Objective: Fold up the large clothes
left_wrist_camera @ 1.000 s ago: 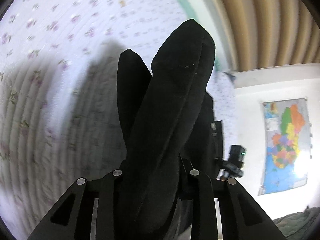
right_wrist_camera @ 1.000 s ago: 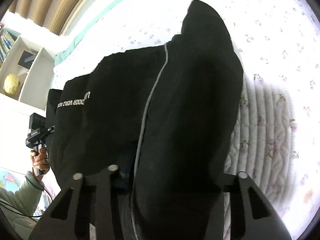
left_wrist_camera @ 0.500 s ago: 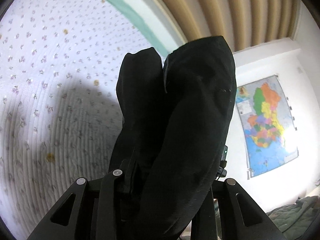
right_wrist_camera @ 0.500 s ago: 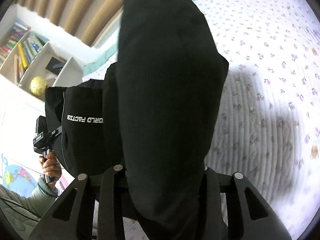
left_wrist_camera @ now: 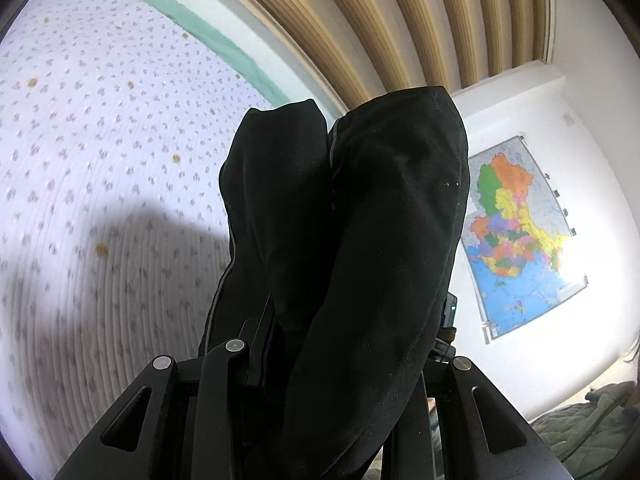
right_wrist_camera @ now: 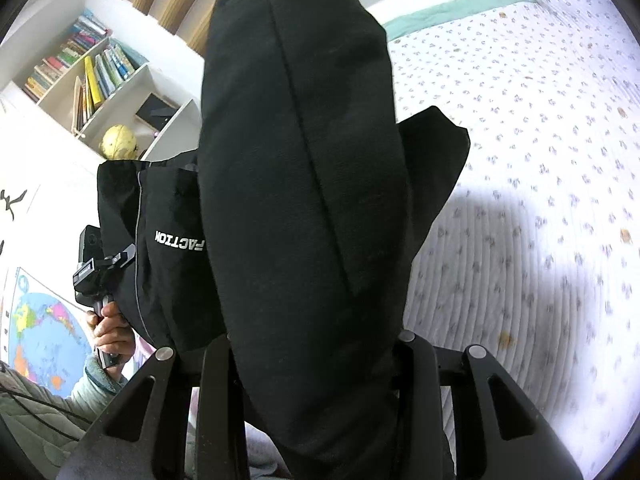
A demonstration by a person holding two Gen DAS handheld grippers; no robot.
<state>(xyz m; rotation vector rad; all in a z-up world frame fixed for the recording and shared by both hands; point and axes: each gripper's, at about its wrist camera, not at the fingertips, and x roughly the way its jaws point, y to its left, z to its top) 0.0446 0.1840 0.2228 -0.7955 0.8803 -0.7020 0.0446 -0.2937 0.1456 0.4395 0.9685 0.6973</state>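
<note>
Left wrist view: the black garment (left_wrist_camera: 360, 248) sits right between the two fingers of the left gripper (left_wrist_camera: 320, 364), and the jaws pinch it tight. Two thick folds of cloth stand up from the jaws and fill the middle of the picture, held up off the bed (left_wrist_camera: 100, 160). The cloth throws a dark shadow on the flowered bedspread. A green strip runs along the far edge of the bed, with tan curtains (left_wrist_camera: 400, 20) above it. A bright map (left_wrist_camera: 516, 232) hangs on the white wall to the right. In the right wrist view, the garment (right_wrist_camera: 304, 184) also rises from between the fingers of the right gripper (right_wrist_camera: 316, 360), and those jaws squeeze it too. White letters show on the cloth to the left. Past them the hand (right_wrist_camera: 110, 328) holds the other gripper's handle. A bookshelf (right_wrist_camera: 92, 76) with books and a yellow ball (right_wrist_camera: 118, 143) stands behind. The bed (right_wrist_camera: 540, 160) lies to the right.
</note>
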